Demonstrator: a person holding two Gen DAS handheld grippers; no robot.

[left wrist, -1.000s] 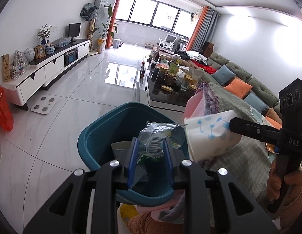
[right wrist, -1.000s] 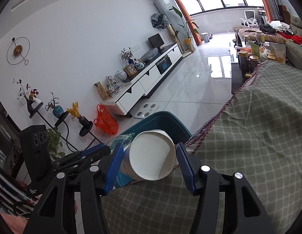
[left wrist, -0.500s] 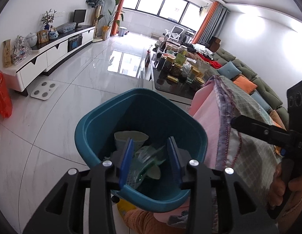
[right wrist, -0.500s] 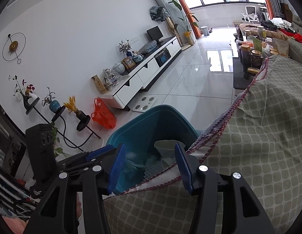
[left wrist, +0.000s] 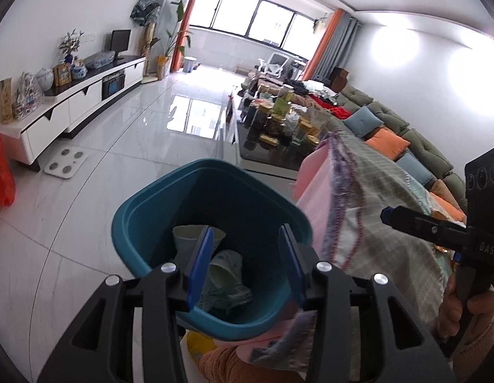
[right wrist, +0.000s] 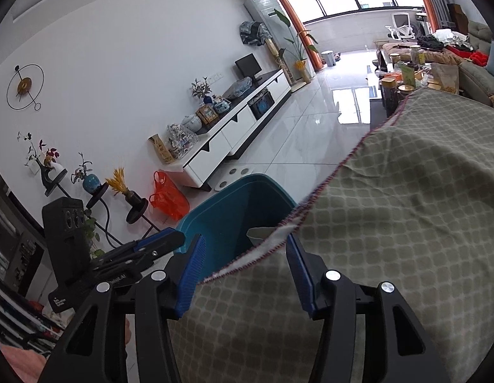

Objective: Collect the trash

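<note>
A teal trash bin (left wrist: 144,223) stands on the floor beside a cloth-covered table. Inside it lie a white paper cup (left wrist: 227,266), another pale cup (left wrist: 186,239) and a crumpled wrapper (left wrist: 227,296). My left gripper (left wrist: 247,265) is open and empty, held just above the bin's mouth. My right gripper (right wrist: 243,274) is open and empty over the table's edge, next to the bin (right wrist: 234,204). The right gripper also shows at the right of the left wrist view (left wrist: 387,215).
The checked green tablecloth (right wrist: 390,207) hangs over the table at the right. A coffee table with jars (left wrist: 278,127) and a sofa (left wrist: 406,140) lie beyond. A white TV cabinet (left wrist: 71,102), a scale (left wrist: 65,162) and an orange bag (right wrist: 167,194) are at the left.
The left gripper opened and dropped the wrapper into the bin. The right gripper opened and dropped the paper cup into the bin. Both now hold nothing.
</note>
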